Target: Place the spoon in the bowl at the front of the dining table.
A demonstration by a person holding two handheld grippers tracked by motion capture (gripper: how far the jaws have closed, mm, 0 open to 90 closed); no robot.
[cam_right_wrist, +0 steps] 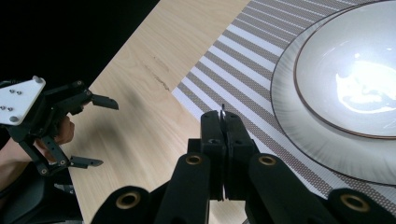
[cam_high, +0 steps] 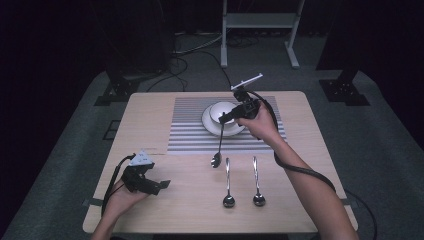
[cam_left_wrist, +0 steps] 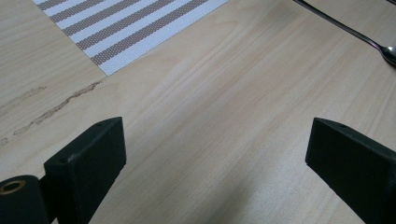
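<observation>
fork (cam_high: 218, 145) hangs from right gripper (cam_high: 224, 118), jaws clamped on handle, over placemat (cam_high: 190, 135); left gripper (cam_high: 162, 185) jaws wide apart, holding nothing.

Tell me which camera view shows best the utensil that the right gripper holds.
The high view: the utensil hangs whole from the right gripper, its head above the table. The right gripper view shows just its handle tip between the shut jaws. The left gripper view gives no clear sight of it.

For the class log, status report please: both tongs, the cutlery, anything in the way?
Left tongs open, idle on the wooden table. Right tongs shut on a metal fork hanging beside the white bowl. Two metal spoons lie clear.
</observation>
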